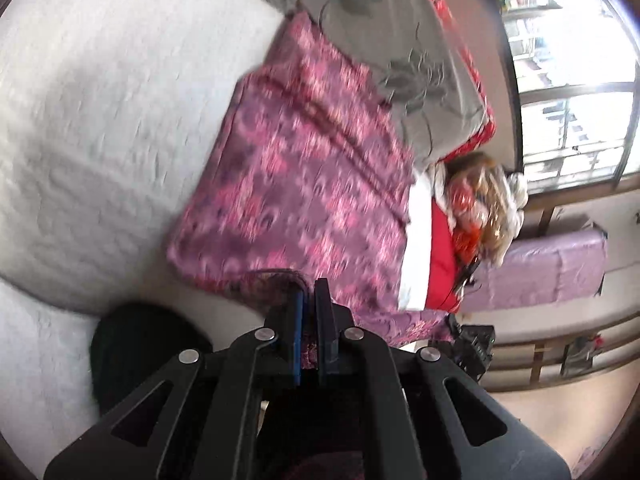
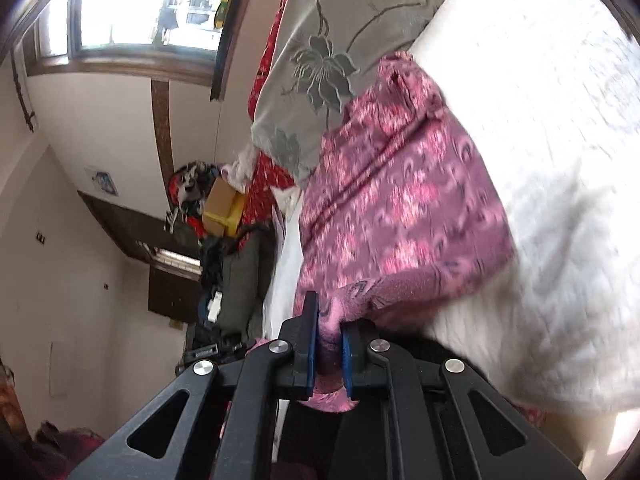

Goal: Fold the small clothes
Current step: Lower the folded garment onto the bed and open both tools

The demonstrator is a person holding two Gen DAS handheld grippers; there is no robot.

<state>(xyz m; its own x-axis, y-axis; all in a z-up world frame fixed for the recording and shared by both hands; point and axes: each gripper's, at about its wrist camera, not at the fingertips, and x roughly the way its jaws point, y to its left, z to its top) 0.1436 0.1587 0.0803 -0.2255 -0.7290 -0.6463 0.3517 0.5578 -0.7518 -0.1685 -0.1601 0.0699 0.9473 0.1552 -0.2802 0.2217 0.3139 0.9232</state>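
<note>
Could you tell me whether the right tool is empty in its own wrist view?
No, the right tool is shut on a bunched edge of the pink patterned garment.

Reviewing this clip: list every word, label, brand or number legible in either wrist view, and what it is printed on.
None can be read in either view.
Purple-pink patterned garment: woven flower pattern only, no lettering.
Grey cloth: a flower print, no words.
Cardboard box: no label readable, small and blurred.
Left gripper and right gripper: no markings visible.
</note>
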